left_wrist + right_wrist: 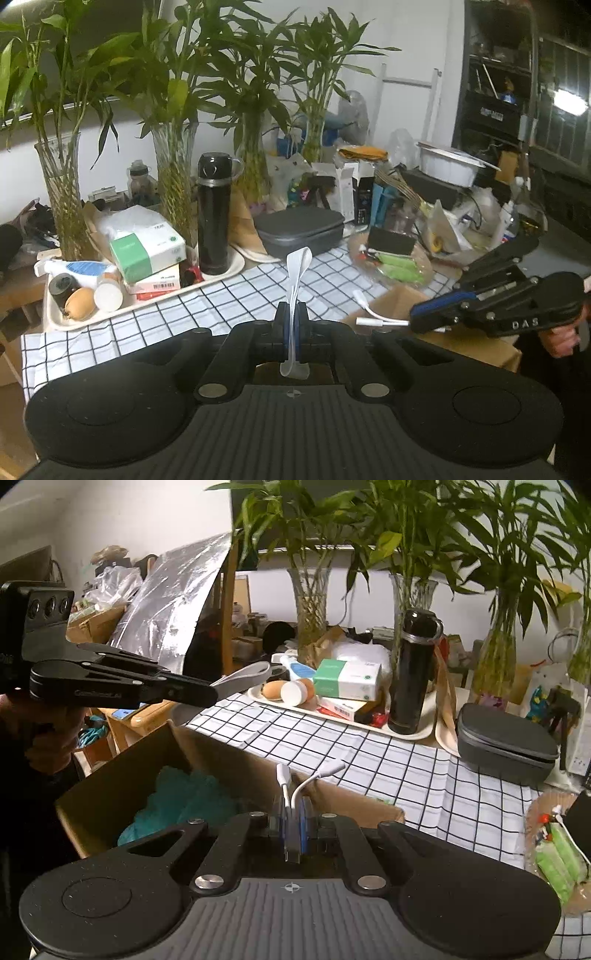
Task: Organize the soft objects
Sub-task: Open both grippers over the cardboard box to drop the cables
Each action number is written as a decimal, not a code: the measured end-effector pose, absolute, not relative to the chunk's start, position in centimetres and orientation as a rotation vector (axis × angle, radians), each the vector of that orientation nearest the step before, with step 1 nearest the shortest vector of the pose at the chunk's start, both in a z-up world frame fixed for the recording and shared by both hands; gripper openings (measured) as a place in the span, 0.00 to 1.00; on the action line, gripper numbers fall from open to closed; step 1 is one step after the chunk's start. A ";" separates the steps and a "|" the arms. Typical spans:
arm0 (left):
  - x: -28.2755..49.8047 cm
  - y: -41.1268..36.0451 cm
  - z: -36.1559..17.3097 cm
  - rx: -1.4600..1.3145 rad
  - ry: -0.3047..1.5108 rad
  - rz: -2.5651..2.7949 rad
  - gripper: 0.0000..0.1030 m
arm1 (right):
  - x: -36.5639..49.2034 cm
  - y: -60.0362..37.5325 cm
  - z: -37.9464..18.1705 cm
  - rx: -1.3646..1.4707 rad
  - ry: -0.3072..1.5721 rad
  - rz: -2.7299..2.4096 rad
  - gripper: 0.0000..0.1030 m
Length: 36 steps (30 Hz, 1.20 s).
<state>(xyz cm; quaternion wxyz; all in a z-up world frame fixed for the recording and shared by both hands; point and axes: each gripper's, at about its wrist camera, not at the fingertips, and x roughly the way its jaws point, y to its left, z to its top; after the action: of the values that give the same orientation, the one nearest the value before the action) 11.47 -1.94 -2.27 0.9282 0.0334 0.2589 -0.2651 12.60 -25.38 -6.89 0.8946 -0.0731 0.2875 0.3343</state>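
Your left hand-held gripper [291,325] pinches a white looped strap [297,273]; your right hand-held gripper [293,812] clamps a white adapter cable [306,779], seemingly above the cardboard box [122,775].

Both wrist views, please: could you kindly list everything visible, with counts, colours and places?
Flat looped strap: one, white, in left claw.
Short adapter cable: one, white, in right claw.
Cardboard box: one, brown, below right claw.
Crumpled soft cloth: one, teal, inside box.
Checked tablecloth: one, white with black lines, on table.
Insulated flask: one, black, on cream tray.
Zipped case: one, grey, behind cloth.
Bamboo vases: several, clear glass, at back.
Left claw: shut.
Right claw: shut.
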 end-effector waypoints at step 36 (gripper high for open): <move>5.1 -1.4 -2.7 -0.012 0.638 -0.356 0.06 | 8.3 -26.6 -6.8 -0.096 0.553 0.648 0.81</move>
<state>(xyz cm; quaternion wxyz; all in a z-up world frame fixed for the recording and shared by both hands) 5.10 -1.39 -2.66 0.9341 -0.0056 0.3117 -0.1739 8.27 -26.57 -6.82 0.9095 -0.0465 0.2679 0.3143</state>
